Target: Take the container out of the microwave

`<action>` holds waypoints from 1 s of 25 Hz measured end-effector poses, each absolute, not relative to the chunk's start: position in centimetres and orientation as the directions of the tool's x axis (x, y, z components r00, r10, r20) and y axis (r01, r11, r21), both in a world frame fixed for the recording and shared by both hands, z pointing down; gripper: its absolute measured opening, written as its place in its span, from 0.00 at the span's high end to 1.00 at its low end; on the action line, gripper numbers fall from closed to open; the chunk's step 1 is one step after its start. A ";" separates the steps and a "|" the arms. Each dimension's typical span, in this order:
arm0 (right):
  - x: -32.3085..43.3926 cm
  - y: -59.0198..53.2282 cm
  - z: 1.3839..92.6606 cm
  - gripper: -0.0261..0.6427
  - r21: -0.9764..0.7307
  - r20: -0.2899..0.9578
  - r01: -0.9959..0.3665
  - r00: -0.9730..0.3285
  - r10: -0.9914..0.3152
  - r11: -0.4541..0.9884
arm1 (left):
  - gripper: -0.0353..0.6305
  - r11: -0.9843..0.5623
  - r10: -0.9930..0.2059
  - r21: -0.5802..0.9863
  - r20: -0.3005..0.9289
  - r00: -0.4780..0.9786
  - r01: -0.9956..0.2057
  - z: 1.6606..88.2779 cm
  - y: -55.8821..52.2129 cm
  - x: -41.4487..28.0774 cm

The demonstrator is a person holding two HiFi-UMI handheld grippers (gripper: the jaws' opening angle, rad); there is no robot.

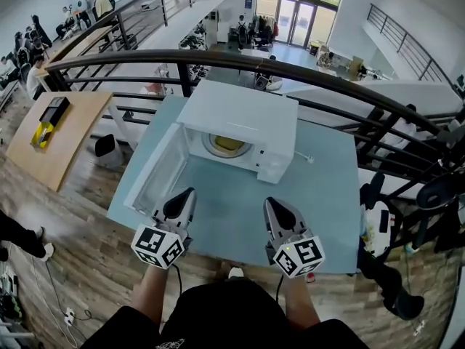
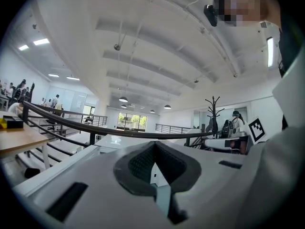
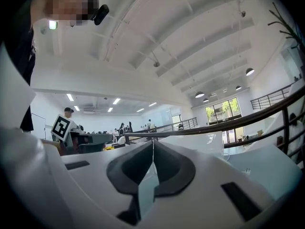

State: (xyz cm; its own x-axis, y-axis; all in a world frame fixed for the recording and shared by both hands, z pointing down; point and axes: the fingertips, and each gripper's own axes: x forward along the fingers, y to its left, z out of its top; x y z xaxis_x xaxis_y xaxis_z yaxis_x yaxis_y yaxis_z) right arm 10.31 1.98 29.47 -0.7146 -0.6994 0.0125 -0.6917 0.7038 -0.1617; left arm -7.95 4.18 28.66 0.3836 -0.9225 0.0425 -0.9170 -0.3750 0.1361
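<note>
A white microwave point(image 1: 243, 115) stands on the pale blue table point(image 1: 330, 195), and its door point(image 1: 155, 170) is swung wide open to the left. Inside the cavity sits a yellowish round container point(image 1: 227, 145), partly hidden by the microwave's top. My left gripper point(image 1: 183, 195) is held over the table's near edge, just in front of the open door, shut and empty. My right gripper point(image 1: 275, 203) hovers level with it to the right, also shut with nothing in it. In the left gripper view point(image 2: 153, 147) and the right gripper view point(image 3: 152, 144) the jaw tips meet.
A black curved railing point(image 1: 290, 67) runs behind the table, with a drop to a lower floor beyond. A wooden table point(image 1: 51, 137) with a yellow and black item stands at the left. The microwave's cord point(image 1: 305, 157) lies on the table at the right.
</note>
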 end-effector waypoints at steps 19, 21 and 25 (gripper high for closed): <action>12.1 -1.6 32.9 0.95 -0.199 0.064 -0.640 -0.764 -0.642 0.742 | 0.94 -0.322 -0.938 0.125 0.089 0.334 -0.938 31.2 1.4 -4.8; 11.9 -1.6 33.2 0.95 -0.197 0.071 -0.635 -0.769 -0.635 0.747 | 0.94 -0.313 -0.941 0.131 0.094 0.326 -0.941 31.6 1.2 -5.0; 11.4 -2.0 33.6 0.95 -0.194 0.084 -0.633 -0.772 -0.630 0.749 | 0.94 -0.316 -0.938 0.142 0.101 0.331 -0.938 32.2 0.8 -5.0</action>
State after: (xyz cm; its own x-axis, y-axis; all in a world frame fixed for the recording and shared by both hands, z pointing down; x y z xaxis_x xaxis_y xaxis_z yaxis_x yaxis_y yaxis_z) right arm 11.42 -1.98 33.56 -0.7717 -0.6304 0.0841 -0.6332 0.7492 -0.1943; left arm -4.99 0.79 32.17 0.3310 -0.9382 0.1013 -0.9381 -0.3156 0.1425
